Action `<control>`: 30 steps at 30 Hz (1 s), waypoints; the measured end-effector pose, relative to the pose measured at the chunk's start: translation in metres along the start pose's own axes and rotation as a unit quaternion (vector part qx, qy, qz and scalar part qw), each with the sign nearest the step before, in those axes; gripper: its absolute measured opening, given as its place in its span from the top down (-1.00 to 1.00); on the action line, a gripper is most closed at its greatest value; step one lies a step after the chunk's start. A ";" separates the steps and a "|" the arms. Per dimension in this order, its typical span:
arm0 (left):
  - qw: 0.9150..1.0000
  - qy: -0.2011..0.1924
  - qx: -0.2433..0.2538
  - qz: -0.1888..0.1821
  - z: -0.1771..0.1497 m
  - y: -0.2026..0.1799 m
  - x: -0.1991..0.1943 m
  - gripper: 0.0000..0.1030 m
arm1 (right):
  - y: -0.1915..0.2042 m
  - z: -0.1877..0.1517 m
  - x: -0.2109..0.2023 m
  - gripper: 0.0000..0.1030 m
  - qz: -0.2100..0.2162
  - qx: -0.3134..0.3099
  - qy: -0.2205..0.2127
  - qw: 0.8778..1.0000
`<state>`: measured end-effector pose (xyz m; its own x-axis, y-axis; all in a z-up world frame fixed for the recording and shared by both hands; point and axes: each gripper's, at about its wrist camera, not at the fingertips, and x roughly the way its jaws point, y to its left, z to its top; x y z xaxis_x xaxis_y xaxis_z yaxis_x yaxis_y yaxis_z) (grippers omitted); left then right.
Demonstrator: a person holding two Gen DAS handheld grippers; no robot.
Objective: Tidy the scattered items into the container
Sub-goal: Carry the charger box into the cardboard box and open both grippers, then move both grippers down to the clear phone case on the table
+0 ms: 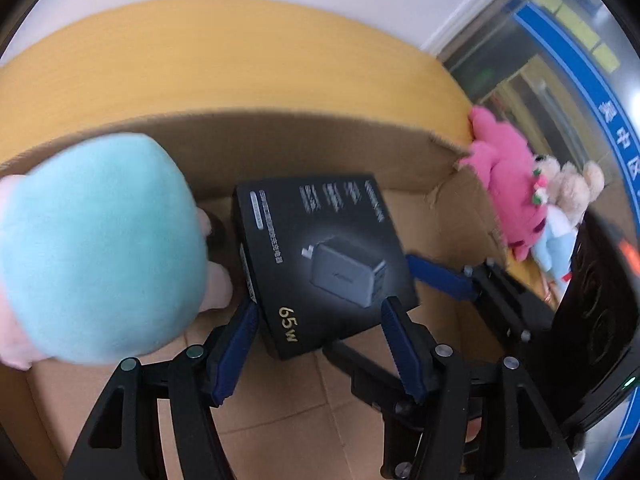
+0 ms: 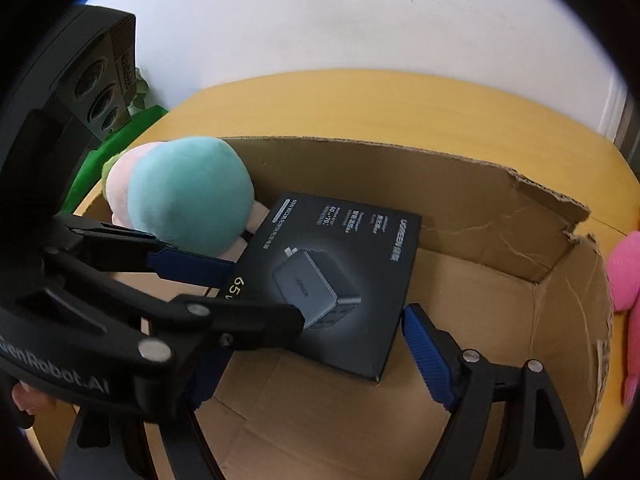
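A black 65W charger box (image 1: 320, 256) lies inside the open cardboard box (image 1: 320, 144), tilted against a teal and pink plush toy (image 1: 96, 248). My left gripper (image 1: 320, 308) has its blue pads on either side of the charger box's near end, shut on it. My right gripper (image 2: 308, 344) is open beside the charger box (image 2: 336, 280), over the cardboard box floor (image 2: 320, 420). The left gripper's fingers (image 2: 192, 264) cross the left of the right wrist view. The plush (image 2: 188, 196) sits in the far left corner.
The cardboard box stands on a yellow round table (image 2: 400, 100). A pink plush (image 1: 508, 184) and a small beige bear (image 1: 572, 184) lie outside the box's right wall. The pink plush (image 2: 624, 272) also shows at the right. A green item (image 2: 108, 148) lies at the far left.
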<state>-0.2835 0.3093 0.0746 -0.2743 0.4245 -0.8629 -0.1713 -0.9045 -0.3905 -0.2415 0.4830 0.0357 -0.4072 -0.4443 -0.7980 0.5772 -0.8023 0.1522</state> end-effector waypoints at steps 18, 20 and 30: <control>0.984 -0.158 -0.006 0.083 -0.230 0.091 -0.171 -0.73 | 0.087 -0.115 -0.116 -0.63 -0.015 -0.074 -0.014 0.997; 0.986 -0.142 -0.024 0.082 -0.244 0.100 -0.160 -0.71 | 0.090 -0.121 -0.117 -0.62 -0.013 -0.056 -0.003 0.998; 0.984 -0.140 -0.012 0.112 -0.266 0.092 -0.156 -0.71 | 0.083 -0.152 -0.179 -0.62 -0.004 0.011 -0.060 0.998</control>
<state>-0.0050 0.1487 0.0884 -0.5533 0.2053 -0.8073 -0.0546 -0.9760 -0.2108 -0.0127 0.5564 0.1022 -0.4947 -0.4818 -0.7233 0.5588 -0.8138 0.1599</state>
